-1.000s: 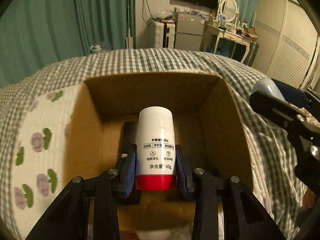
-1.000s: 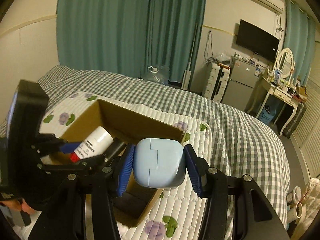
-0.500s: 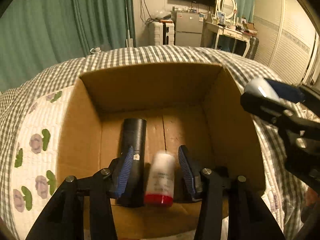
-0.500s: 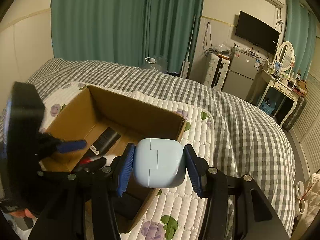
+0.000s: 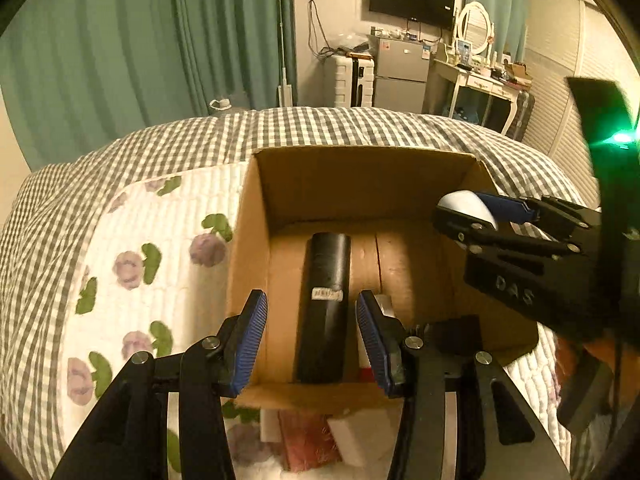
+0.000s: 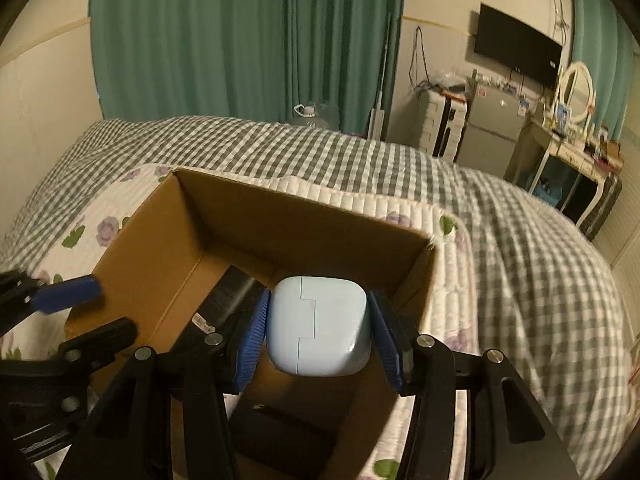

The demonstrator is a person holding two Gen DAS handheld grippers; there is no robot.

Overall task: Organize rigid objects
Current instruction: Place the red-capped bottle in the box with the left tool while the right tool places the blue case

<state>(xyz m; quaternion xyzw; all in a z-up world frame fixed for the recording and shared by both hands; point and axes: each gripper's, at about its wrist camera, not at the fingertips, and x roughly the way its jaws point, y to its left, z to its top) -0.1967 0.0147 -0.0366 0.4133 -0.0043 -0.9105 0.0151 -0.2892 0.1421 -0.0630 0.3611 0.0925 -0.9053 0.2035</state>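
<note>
An open cardboard box (image 5: 360,176) (image 6: 304,220) sits on the bed. A black cylinder (image 5: 326,304) (image 6: 224,300) lies on its floor. The white bottle with a red cap (image 5: 366,354) lies beside the cylinder, mostly hidden behind my left finger. My left gripper (image 5: 312,342) is open and empty above the box's near edge. My right gripper (image 6: 318,338) is shut on a light blue rounded case (image 6: 318,330) and holds it over the box's right side; it also shows in the left wrist view (image 5: 466,206).
The bed has a grey checked cover (image 6: 520,248) and a white floral quilt (image 5: 152,264) under the box. White and reddish items (image 5: 320,436) lie just in front of the box. A dresser and fridge (image 5: 400,76) stand far behind.
My left gripper opened and let the white bottle drop into the box, then pulled back and left. My right gripper carried the blue case over the box.
</note>
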